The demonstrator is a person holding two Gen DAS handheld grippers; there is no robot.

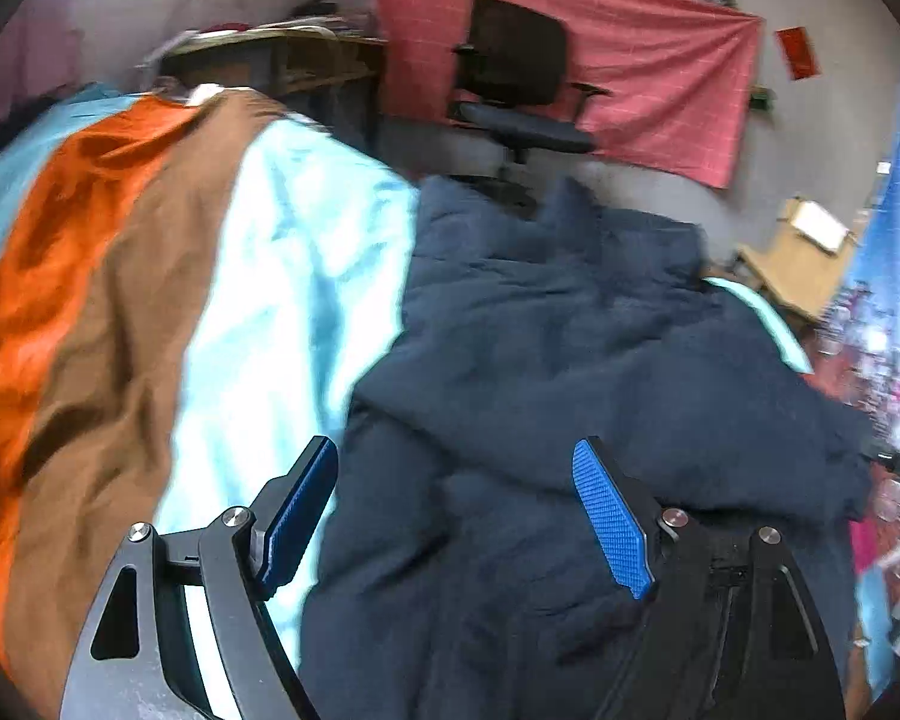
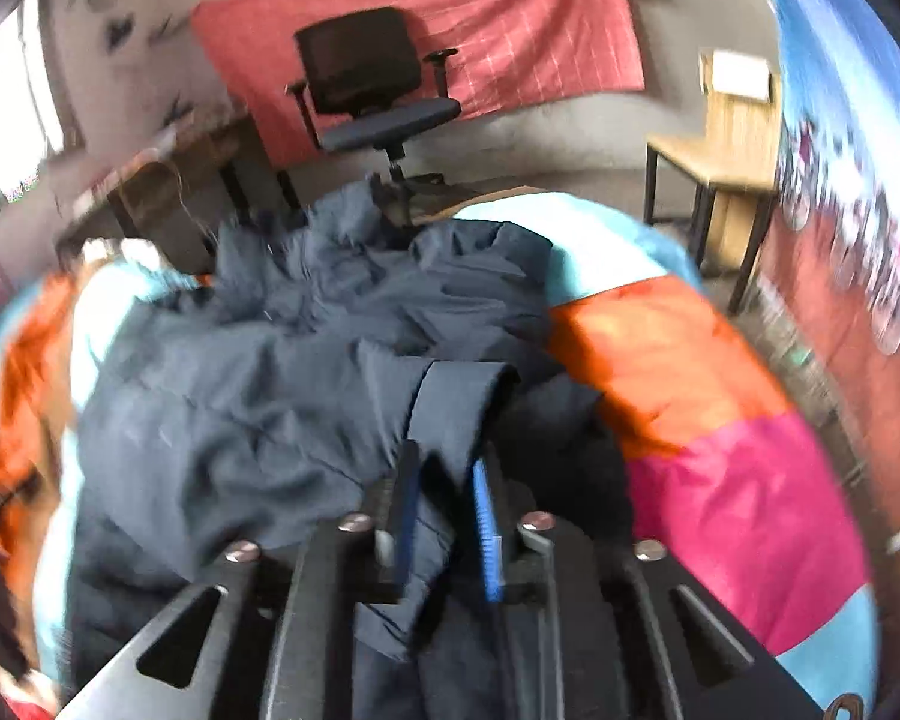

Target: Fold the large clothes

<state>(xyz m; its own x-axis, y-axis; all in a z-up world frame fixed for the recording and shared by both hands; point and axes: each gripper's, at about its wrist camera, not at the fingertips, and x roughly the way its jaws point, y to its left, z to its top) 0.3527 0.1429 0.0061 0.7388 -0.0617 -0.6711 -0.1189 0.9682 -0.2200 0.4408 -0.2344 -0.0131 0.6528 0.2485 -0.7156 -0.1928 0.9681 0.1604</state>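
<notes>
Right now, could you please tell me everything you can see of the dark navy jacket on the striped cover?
The navy jacket is a large, padded-looking garment of matte woven fabric, lying crumpled and unfolded across the striped cover of pale blue, orange, brown and pink bands. A cuffed sleeve end points toward the right gripper, whose jaws are shut on it. The left gripper hovers over the jacket's body, jaws wide apart, holding nothing. No zip is clearly visible.

Motion blur smears the right wall's colourful hanging (image 2: 858, 228), and the navy jacket (image 2: 258, 396) runs off the bottom edge.
</notes>
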